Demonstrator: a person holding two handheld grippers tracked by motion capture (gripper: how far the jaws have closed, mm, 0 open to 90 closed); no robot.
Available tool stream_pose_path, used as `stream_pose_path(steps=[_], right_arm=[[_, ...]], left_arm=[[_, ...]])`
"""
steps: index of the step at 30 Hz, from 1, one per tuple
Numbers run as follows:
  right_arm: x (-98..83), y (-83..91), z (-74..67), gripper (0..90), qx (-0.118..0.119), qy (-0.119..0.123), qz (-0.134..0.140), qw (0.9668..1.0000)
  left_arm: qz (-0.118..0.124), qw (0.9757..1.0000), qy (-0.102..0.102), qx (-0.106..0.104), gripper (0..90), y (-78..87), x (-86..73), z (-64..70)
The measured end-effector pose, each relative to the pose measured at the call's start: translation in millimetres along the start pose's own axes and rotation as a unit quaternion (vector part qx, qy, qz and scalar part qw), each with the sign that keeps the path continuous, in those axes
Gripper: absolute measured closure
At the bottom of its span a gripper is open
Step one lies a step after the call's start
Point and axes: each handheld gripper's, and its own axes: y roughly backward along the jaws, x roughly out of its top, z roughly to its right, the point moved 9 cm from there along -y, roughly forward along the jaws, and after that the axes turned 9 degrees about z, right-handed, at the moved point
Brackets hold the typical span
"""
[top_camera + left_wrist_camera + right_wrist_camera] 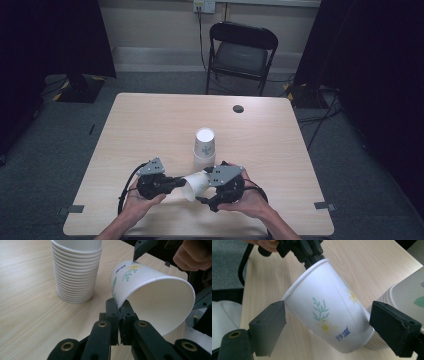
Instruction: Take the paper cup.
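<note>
Paper cup (329, 315) pinched at its rim by left claw (119, 308), inside wide-open right claw (327, 322), beside the cup stack (76, 270)

The right claw (325, 326) stands wide open around a tilted white paper cup with a printed flower sprig (329, 307), its jaws apart from the cup's sides; the left claw (313, 258) pinches the cup's rim above; a stack of white paper cups (398, 296) stands behind on the pale wooden surface (367, 267).

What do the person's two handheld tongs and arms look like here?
Both the left tongs and right tongs are black, each topped by a grey three-cornered plate, with black cables trailing. Brass-coloured rivets mark the jaw links. No sleeves show on the forearms.
</note>
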Motion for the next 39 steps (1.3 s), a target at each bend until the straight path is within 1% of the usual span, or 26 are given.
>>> stream_pose_path(steps=[4, 6, 9, 12, 13, 14, 16, 21, 25, 31, 34, 36, 37, 38, 39], right_arm=[[-4.4, -3.8, -1.0, 12.8, 0.002, 0.005, -0.010, 0.9999], [-7.1, -5.6, -1.4, 12.4, 0.003, 0.012, -0.018, 0.9998], [-9.1, -8.9, -2.8, 11.4, 0.005, 0.017, -0.023, 0.9996], [-9.2, -13.0, -4.7, 10.3, 0.005, 0.020, -0.020, 0.9996], [-10.0, -14.4, -5.3, 9.9, 0.003, 0.027, -0.025, 0.9993], [-10.5, -16.1, -6.3, 9.9, 0.003, 0.033, -0.029, 0.9990], [-10.7, -18.9, -7.7, 9.8, 0.003, 0.039, -0.032, 0.9987], [-11.3, -26.0, -9.1, 10.8, 0.001, 0.046, -0.039, 0.9982], [-12.1, -30.3, -9.5, 13.0, 0.002, 0.039, -0.044, 0.9983], [-12.2, -32.1, -11.1, 16.5, 0.017, 0.008, -0.043, 0.9989], [-11.1, -31.7, -11.1, 18.4, 0.019, 0.002, -0.037, 0.9991], [-10.0, -30.6, -11.0, 20.9, 0.018, 0.004, -0.034, 0.9992], [-9.5, -30.1, -11.0, 23.1, 0.019, 0.006, -0.032, 0.9993], [-9.4, -29.6, -11.3, 23.3, 0.019, 0.008, -0.032, 0.9993], [-9.5, -29.7, -11.6, 22.9, 0.020, 0.011, -0.032, 0.9992]], left_arm=[[0.000, 1.0000, 0.006, -0.003, 88.1, -0.9, -0.3, 1.4], [-0.001, 0.9999, 0.010, -0.003, 88.1, -1.4, -0.8, 1.5], [0.000, 0.9999, 0.014, -0.002, 88.2, -1.3, -0.2, 1.3], [-0.001, 0.9999, 0.017, -0.003, 88.2, -1.0, -0.5, 0.6], [0.000, 0.9998, 0.021, -0.005, 88.2, -1.3, -0.4, 1.2], [0.000, 0.9998, 0.019, -0.006, 88.3, -1.3, -0.2, 1.6], [0.002, 0.9995, 0.028, -0.012, 88.3, -1.4, 0.2, 3.0], [0.003, 0.9995, 0.030, -0.010, 88.2, -1.9, 0.4, 3.8], [0.006, 0.9993, 0.036, -0.009, 88.2, -1.1, 0.8, 2.2], [0.012, 0.9993, 0.035, -0.007, 87.5, -0.7, 1.8, 3.0], [0.014, 0.9992, 0.038, -0.004, 86.5, -0.4, 2.2, 2.0], [0.019, 0.9989, 0.042, 0.000, 85.7, 0.3, 3.7, 0.7], [0.019, 0.9987, 0.047, -0.002, 85.8, 0.7, 4.2, 0.7], [0.019, 0.9984, 0.052, -0.010, 86.3, 0.9, 4.2, 1.3], [0.019, 0.9982, 0.056, -0.013, 87.2, 1.0, 4.3, 1.7]])
